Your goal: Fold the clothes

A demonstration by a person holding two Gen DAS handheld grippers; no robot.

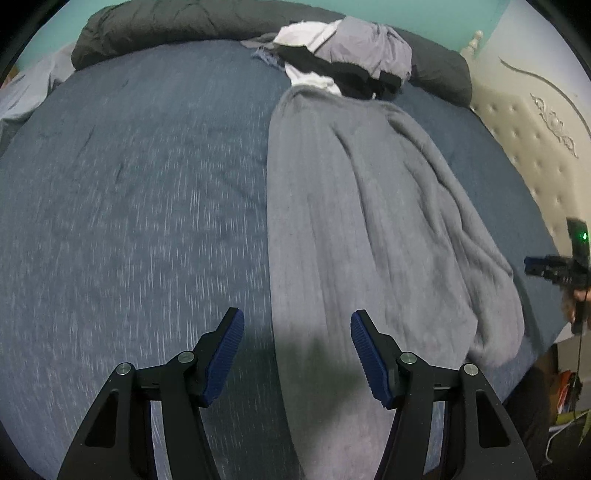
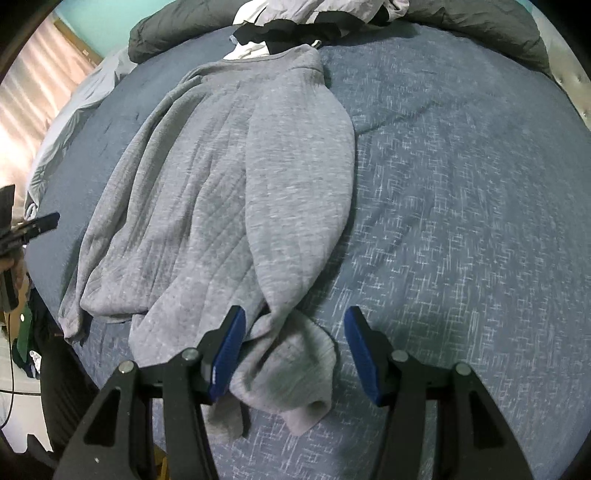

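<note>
Both claws are open and hold nothing. One is the left claw [image 1: 297, 354]. Its blue pads [image 1: 225, 356] stand wide apart above the bed [image 1: 129, 221], right over the left edge of the sweater [image 1: 351, 221]. Part of the sweater shows between the pads, but they do not pinch it.

Over on the other side is the right claw [image 2: 293, 354]. It hangs over the cuff [image 2: 295, 369] of a sleeve [image 2: 299, 184]. The sleeve is folded across the sweater's body and runs down toward this claw. The cuff lies bunched up between the two pads. It looks close to the left pad, but I cannot tell if they touch.

Spread long down the blue bed, the grey sweater has its neck at the far end, next to a pile of clothes [image 1: 347, 62] in black, white and pale purple. Behind the pile lies a dark blanket [image 1: 166, 29]. A padded headboard [image 1: 524, 140] stands at the right in the left claw's view.
</note>
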